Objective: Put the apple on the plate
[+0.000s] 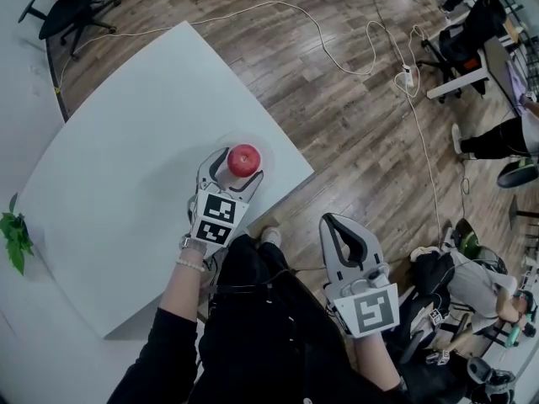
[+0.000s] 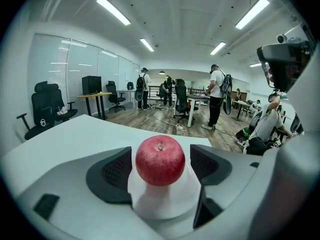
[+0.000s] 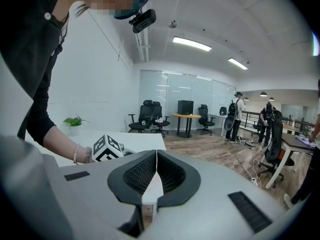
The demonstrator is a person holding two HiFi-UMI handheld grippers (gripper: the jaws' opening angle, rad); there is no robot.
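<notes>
Plant [image 1: 14, 236] sits at the desk's left edge. The desk [image 1: 126, 141] is white and its middle is bare.

Left gripper [image 1: 237, 169] is over the desk near its right corner, just in from the edge nearest the person. Its marker cube faces up at the head camera. Fingers are apart.

Apple [image 2: 160, 160] is red and sits upright on the white plate [image 2: 162, 208]. The stem dimple points straight up, so the core axis is vertical. The shape is roughly round, with no clear long axis.

The apple sits squarely between the two pads, roughly level with them. The left pad [image 2: 117, 170] and right pad [image 2: 206, 164] flank it, each with a thin gap showing. Neither pad touches the apple, and it rests on the plate alone.

In the head view, the plate rim peeks out around the apple on the far side, between the fingers.

Right gripper [image 3: 156, 173] is off the desk, past its right corner. It is held over the person's lap and the wood floor [image 1: 354, 108]. Its fingers are closed against each other, pad to pad, with nothing between them. Its view looks back across at the left gripper's cube [image 3: 106, 149] and the person's wrist [image 3: 75, 151].
</notes>
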